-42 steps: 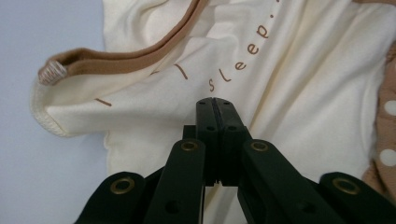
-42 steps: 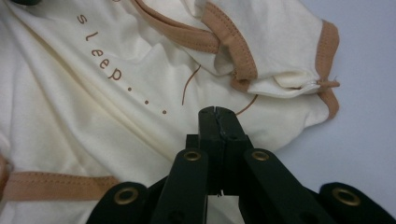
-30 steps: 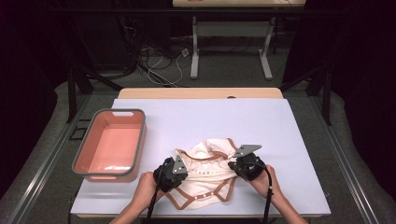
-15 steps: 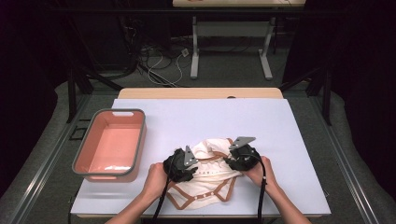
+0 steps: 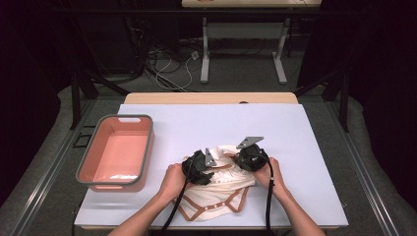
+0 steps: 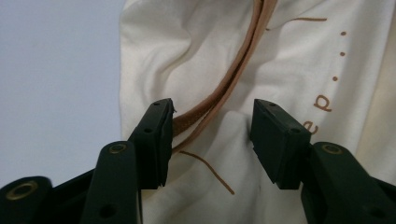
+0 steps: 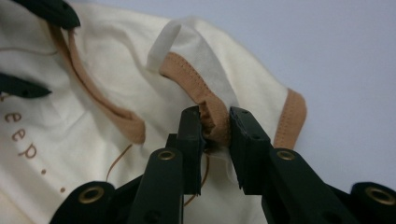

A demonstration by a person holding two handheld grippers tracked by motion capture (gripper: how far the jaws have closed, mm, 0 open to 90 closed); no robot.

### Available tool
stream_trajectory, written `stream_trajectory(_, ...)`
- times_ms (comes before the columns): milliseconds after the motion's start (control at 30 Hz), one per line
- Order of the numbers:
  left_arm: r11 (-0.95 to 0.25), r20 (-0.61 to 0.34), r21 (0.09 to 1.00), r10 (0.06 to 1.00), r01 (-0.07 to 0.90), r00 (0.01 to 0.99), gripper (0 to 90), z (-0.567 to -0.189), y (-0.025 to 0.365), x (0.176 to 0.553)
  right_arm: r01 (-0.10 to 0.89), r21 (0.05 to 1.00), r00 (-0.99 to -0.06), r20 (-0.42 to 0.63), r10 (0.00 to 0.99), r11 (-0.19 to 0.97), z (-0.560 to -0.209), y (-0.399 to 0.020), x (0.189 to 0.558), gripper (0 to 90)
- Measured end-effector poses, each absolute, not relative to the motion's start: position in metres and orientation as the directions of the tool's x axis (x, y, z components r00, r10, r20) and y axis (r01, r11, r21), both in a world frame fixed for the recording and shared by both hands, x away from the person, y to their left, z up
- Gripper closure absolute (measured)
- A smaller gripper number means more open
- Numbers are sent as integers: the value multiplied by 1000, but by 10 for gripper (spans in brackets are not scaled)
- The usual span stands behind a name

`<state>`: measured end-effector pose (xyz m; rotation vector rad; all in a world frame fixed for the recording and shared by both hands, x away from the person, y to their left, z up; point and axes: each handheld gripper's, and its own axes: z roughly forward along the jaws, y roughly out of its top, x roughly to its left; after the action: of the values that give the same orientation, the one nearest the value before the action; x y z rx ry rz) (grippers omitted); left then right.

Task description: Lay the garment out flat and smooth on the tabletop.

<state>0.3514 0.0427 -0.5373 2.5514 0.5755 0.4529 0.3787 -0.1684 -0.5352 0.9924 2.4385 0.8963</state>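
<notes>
Both claws moved inward; left claw (image 6: 212,140) half-open over bodysuit (image 5: 221,189), right claw (image 7: 215,128) closing, pinching its trim.

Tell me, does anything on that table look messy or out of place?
Only the cream baby bodysuit: it lies rumpled and bunched near the table's front edge, its brown-trimmed neckline folded over. The right gripper pinches that trim; the left gripper, jaws apart, straddles a fold. The pink bin sits squarely at the left. Nothing looks spilled or damaged.
</notes>
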Motion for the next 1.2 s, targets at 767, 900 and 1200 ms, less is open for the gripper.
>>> stream_trajectory(767, -756, 228, 597, 481, 269, 847, 879, -537, 36, 356, 536, 741, -528, -79, 846, 404, -537, -186, 401, 535)
stream_trajectory(900, -715, 232, 641, 528, 281, 817, 879, -531, 46, 358, 527, 754, -527, -73, 847, 393, -540, -192, 400, 521)
stream_trajectory(1200, -606, 182, 712, 647, 355, 741, 878, -524, 70, 375, 526, 739, -539, -94, 837, 422, -542, -193, 401, 536)
